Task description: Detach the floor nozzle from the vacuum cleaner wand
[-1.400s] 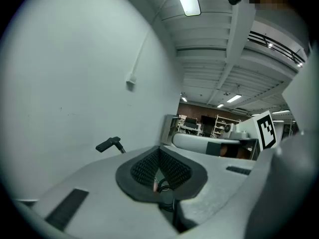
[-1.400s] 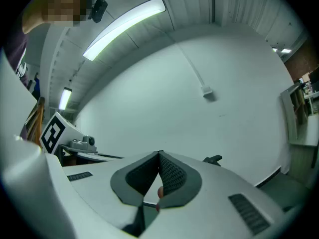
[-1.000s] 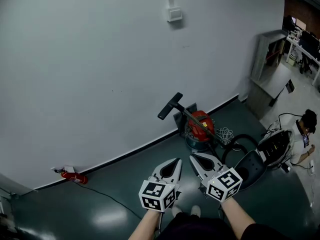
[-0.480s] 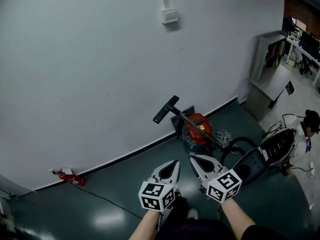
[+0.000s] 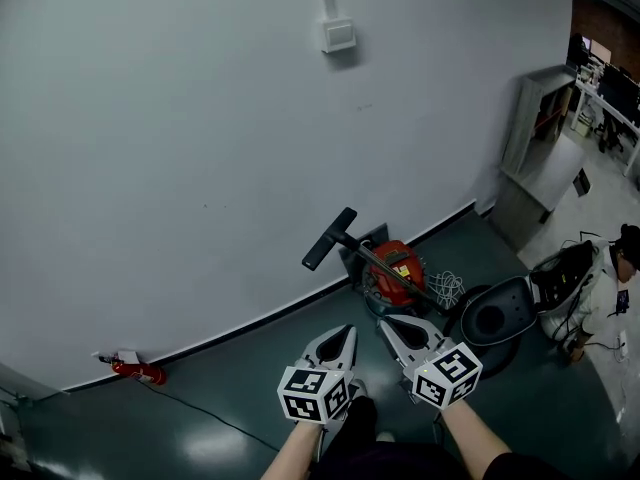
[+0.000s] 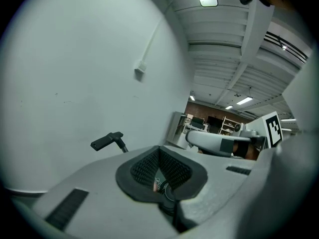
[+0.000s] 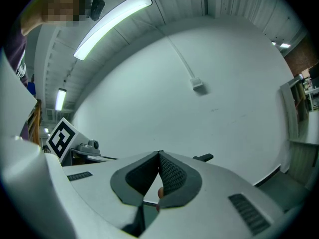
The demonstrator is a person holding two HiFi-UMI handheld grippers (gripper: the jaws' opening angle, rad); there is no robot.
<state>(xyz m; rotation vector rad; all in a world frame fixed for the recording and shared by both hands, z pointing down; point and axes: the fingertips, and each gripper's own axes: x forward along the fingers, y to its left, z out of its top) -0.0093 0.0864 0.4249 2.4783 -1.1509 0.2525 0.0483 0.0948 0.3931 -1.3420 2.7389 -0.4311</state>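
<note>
A red canister vacuum cleaner [image 5: 397, 268] stands on the floor against the wall. Its dark wand [image 5: 388, 271] slants up to the left and ends in a black floor nozzle [image 5: 329, 238] raised in the air. The nozzle [image 6: 106, 141] also shows in the left gripper view, and its tip [image 7: 203, 158] peeks over the jaw in the right gripper view. My left gripper [image 5: 345, 333] and right gripper [image 5: 388, 323] hover side by side short of the vacuum. Both are shut with nothing between the jaws.
A black hose [image 5: 462, 303] and a coil of white cable [image 5: 447, 286] lie beside the vacuum. A black chair [image 5: 503, 313] stands to the right, with a seated person [image 5: 608, 293] beyond it. A grey cabinet [image 5: 535, 138] stands at the wall's end. A small red object [image 5: 138, 371] lies by the baseboard.
The vacuum has come closer to my grippers in the head view as I moved toward it. Both grippers stayed shut and side by side.
</note>
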